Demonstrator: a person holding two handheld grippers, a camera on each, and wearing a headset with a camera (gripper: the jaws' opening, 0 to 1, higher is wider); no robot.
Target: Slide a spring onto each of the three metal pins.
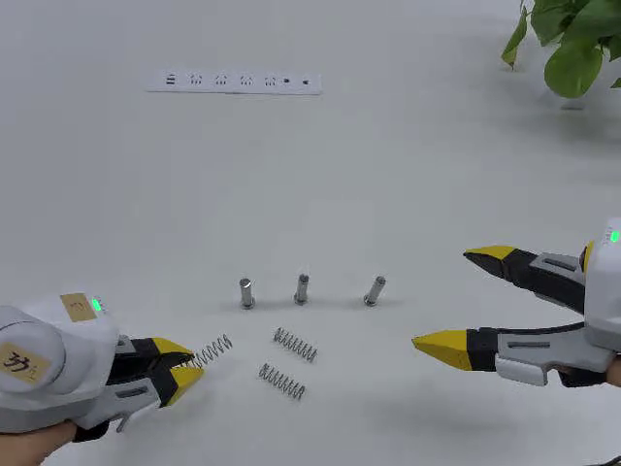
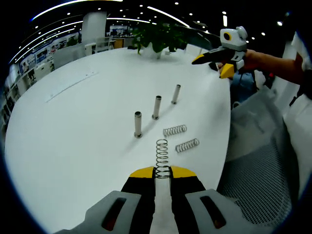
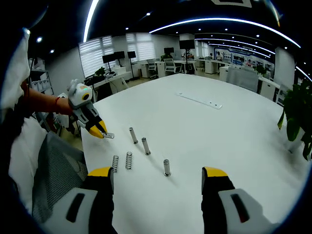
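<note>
Pins [image 1: 302, 288] stand upright in a row of three on the white table [image 1: 388, 175]. Left gripper [image 1: 187, 363] is clamped on the end of one spring [image 1: 212, 351], just left of two loose springs [image 1: 294, 345] lying before the pins. Right gripper [image 1: 441, 298] hangs with its jaws wide apart, well to their right.

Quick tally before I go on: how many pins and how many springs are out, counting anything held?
Metal pins: 3, all bare
Springs: 3, one spring held in the left gripper, 2 lying loose
Total: 6
</note>
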